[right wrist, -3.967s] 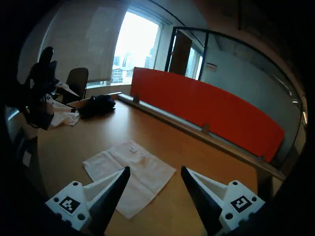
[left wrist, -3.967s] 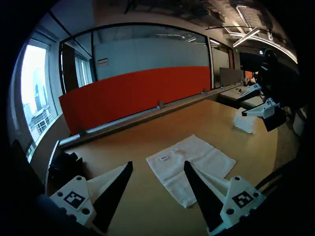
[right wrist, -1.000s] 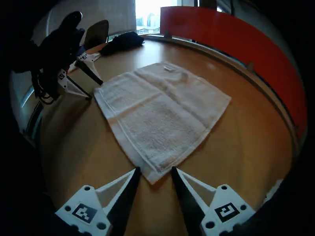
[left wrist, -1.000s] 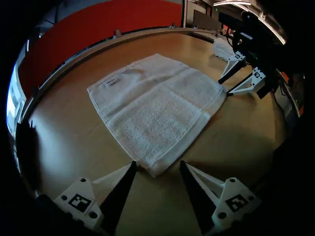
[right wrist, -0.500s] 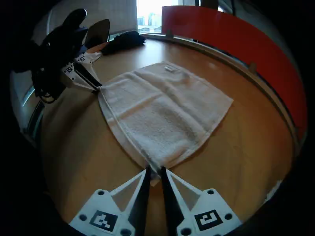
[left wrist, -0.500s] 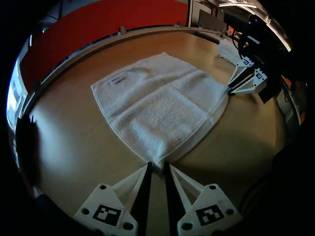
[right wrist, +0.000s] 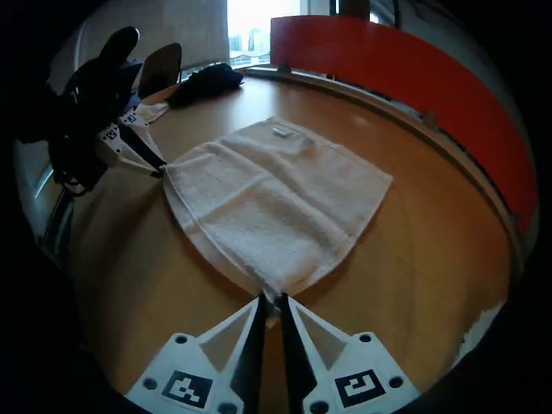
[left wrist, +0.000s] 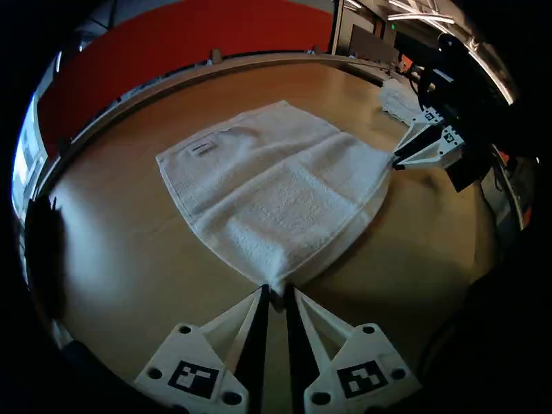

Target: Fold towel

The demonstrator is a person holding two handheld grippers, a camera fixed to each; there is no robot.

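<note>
- The white towel (left wrist: 276, 186) lies spread on the wooden surface (left wrist: 117, 269).
- The left gripper (left wrist: 276, 295) pinches the towel corner at 6 o'clock in the left gripper view.
- The right gripper (right wrist: 271, 302) pinches the neighbouring corner, seen at 2 o'clock there.

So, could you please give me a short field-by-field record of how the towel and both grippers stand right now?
towel: white, spread open on the table, not yet folded over
label: facing up, near the far edge
left gripper: jaws shut on one near corner
right gripper: jaws shut on the neighbouring corner
edge between held corners: looks slightly raised, with shadow beneath
surroundings: red divider along the table's far side; dark bag near the window
</note>
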